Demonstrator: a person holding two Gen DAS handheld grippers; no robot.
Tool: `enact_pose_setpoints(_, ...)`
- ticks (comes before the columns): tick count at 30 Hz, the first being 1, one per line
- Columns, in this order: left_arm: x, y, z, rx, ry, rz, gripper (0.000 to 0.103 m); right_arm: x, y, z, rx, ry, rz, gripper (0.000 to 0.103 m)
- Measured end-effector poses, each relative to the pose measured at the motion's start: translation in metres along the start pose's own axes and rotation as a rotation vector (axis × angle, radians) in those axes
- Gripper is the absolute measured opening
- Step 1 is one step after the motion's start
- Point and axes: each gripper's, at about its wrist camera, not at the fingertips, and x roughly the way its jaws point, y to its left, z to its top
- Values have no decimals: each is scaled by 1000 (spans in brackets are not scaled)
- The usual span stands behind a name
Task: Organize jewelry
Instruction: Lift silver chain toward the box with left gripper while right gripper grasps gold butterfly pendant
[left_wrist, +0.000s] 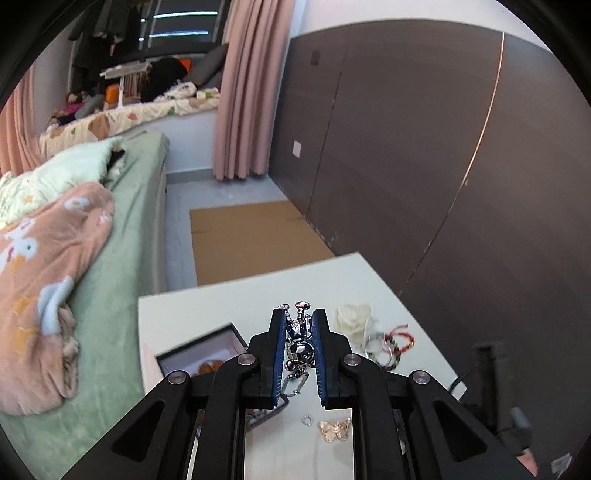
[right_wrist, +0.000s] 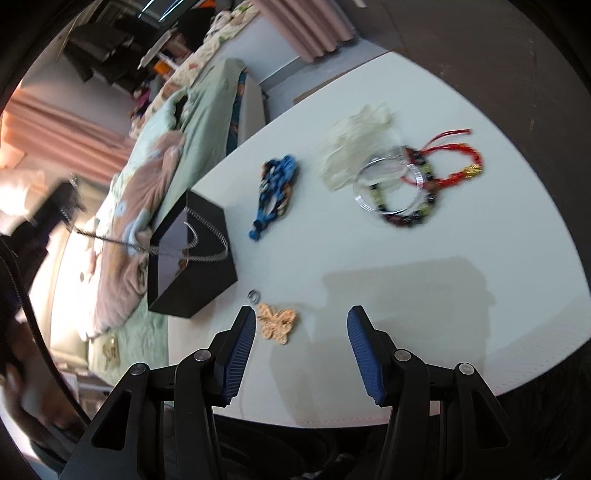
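Note:
My left gripper (left_wrist: 300, 314) is shut on a silver robot-shaped charm (left_wrist: 300, 341) with a clasp, held above the white table (left_wrist: 207, 306) beside the black jewelry box (left_wrist: 201, 347). In the right wrist view a silver chain (right_wrist: 110, 240) runs from the left gripper at the far left down over the box (right_wrist: 192, 266). My right gripper (right_wrist: 301, 319) is open and empty above the table's near edge. A gold butterfly brooch (right_wrist: 276, 322) and a small silver ring (right_wrist: 255, 295) lie by its left finger. A blue beaded piece (right_wrist: 275, 192) lies beyond the box.
A white fabric flower (right_wrist: 354, 144), clear bangles (right_wrist: 391, 181), a dark beaded bracelet (right_wrist: 410, 214) and a red cord bracelet (right_wrist: 454, 166) lie at the table's far right. A bed with green and pink blankets (left_wrist: 74, 258) stands left of the table. A dark wall panel (left_wrist: 443, 166) is behind.

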Motion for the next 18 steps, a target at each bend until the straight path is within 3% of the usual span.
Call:
enact_pose_setpoints(7,-35,7,26,1,-81,4,15,22,25,-2,-72,46,-68,54)
enact_pose_setpoints(15,-69,19,50,-7,-168,38,15,49,47,-3,-155,60,-245,54)
enact_pose_setpoints(18,-77,27,52,-16,-187,53,15,55,60,-5,-207,52,-310,59)
